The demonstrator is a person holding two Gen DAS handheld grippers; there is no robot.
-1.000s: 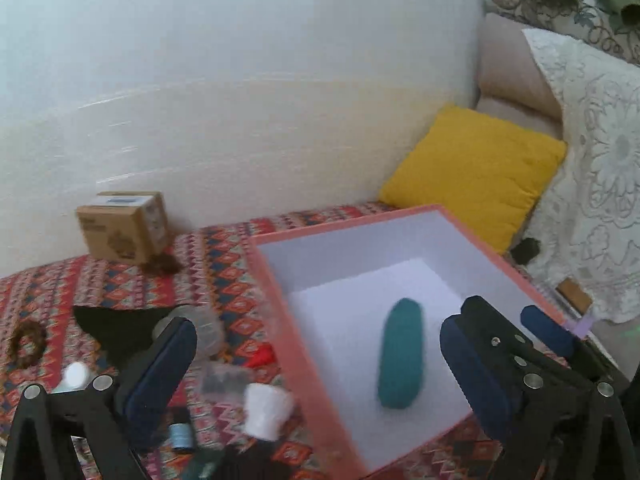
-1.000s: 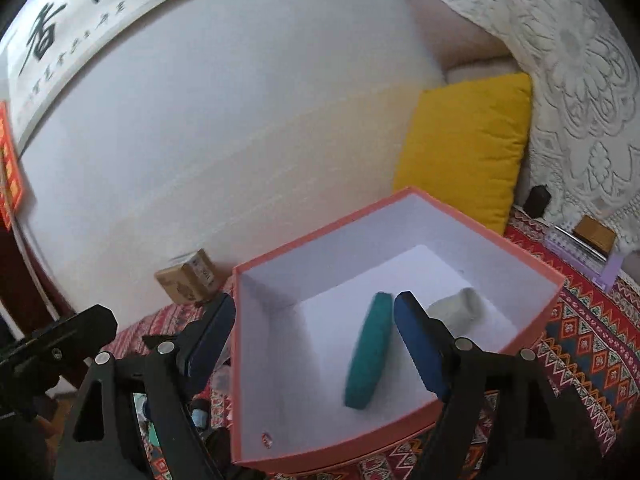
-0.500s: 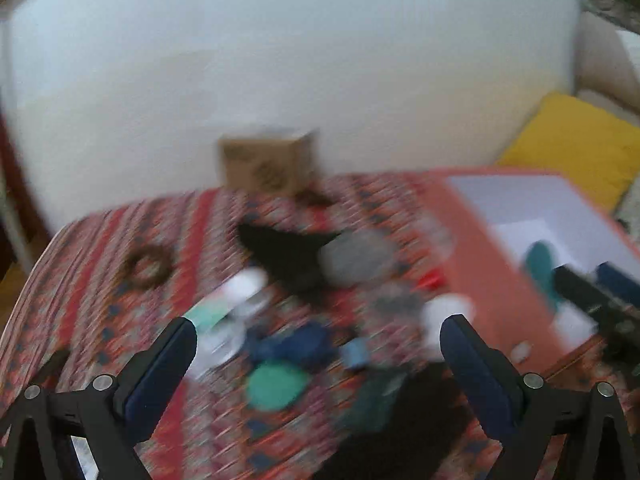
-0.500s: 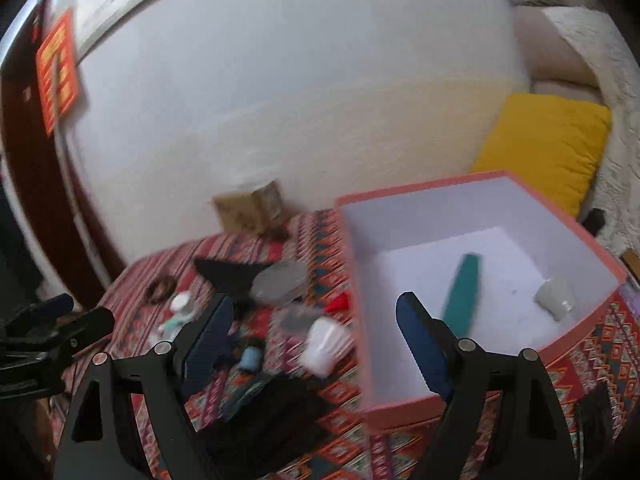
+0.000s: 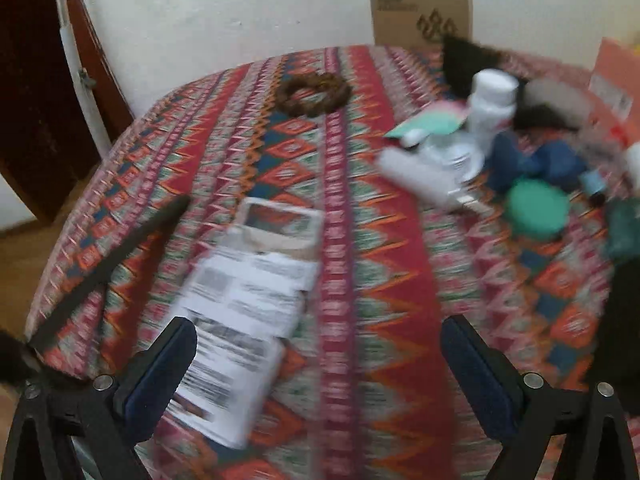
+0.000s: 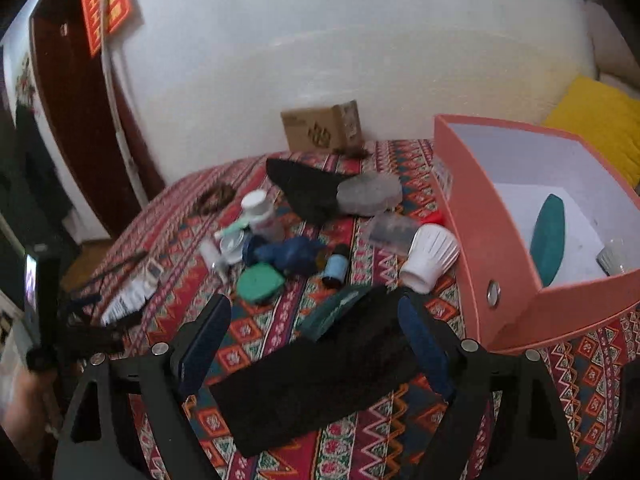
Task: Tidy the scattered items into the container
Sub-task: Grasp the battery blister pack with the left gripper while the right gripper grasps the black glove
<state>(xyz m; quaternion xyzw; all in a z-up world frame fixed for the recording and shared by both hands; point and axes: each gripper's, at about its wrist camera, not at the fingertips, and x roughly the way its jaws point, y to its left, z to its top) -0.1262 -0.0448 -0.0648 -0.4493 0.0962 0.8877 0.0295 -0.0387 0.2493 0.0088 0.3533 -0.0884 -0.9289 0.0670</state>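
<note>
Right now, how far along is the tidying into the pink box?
Barely started. Done: the pink box holds a teal case and a small clear cup. In hand: nothing; the left gripper and right gripper are both open and empty, the right one over a black cloth. Left: the white ribbed cup, green round tin, white bottle, brown scrunchie, papers and more.

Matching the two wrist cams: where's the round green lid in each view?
Left wrist: green lid at right of frame, on the patterned cloth just below the blue bundle.
Right wrist: green lid left of centre, above the left tong finger, below the same blue bundle.
Shared landmark: cardboard box against the white wall.
</note>
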